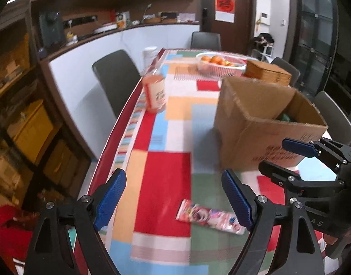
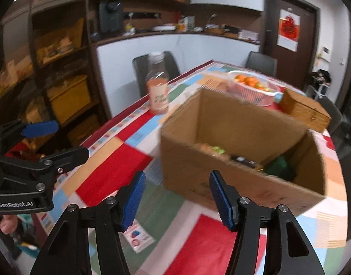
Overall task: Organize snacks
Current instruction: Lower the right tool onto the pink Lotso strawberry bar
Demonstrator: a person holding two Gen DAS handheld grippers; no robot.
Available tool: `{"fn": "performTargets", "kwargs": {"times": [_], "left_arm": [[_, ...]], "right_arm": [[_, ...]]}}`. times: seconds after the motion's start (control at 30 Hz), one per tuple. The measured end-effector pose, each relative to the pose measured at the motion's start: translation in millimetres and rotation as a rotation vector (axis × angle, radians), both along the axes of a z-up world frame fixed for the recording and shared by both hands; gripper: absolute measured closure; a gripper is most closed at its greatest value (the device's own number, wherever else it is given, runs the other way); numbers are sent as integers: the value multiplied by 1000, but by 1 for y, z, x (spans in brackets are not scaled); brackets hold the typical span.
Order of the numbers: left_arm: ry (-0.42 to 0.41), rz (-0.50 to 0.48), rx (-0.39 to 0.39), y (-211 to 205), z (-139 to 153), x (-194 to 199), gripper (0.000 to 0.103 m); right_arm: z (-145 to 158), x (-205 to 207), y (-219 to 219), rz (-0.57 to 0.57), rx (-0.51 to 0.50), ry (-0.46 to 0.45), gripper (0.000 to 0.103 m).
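Lying flat on the counter (image 1: 166, 167), in front of the cardboard box (image 1: 251, 123), a pink snack packet (image 1: 209, 216) sits just below the left claw (image 1: 173, 197), its long axis running sideways. Both the left claw and the right claw (image 2: 175, 198) are spread, gripping nothing; the left is nearer.

On the table (image 1: 166, 119) ahead of me, the cardboard box (image 1: 255, 123) stands toward the right edge, packets inside it. The bottle (image 1: 155, 92) stands at the left edge, level with the box. Behind the box sit the fruit bowl (image 1: 221, 65) and, to its right, a wooden case (image 1: 267, 73). The snack packet (image 1: 209, 216) lies nearest me, before the box.
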State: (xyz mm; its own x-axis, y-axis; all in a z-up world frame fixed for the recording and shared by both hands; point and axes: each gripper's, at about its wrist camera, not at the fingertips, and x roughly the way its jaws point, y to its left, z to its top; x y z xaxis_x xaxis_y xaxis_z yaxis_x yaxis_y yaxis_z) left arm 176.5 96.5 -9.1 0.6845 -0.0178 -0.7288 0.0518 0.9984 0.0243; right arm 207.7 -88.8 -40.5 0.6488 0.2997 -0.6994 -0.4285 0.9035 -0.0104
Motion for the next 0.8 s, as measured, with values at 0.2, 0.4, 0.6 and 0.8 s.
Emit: {"fn": "performTargets", "kwargs": {"times": [0.2,0.4,0.6,0.8], "left_arm": [[51,43,-3,24,-25,-12,17],[113,50,-35,40,-54,-20,17],[167,49,-75,54,-80,-20,18],[189,55,-83,61,-93,-19,18]], "right_arm": [[-28,-3,31,92,-54,75,44],[-60,-5,55,160,-124,164,44],[-83,-1,73,201,-171,225,44],[-99,2,86,223,-203,259,44]]}}
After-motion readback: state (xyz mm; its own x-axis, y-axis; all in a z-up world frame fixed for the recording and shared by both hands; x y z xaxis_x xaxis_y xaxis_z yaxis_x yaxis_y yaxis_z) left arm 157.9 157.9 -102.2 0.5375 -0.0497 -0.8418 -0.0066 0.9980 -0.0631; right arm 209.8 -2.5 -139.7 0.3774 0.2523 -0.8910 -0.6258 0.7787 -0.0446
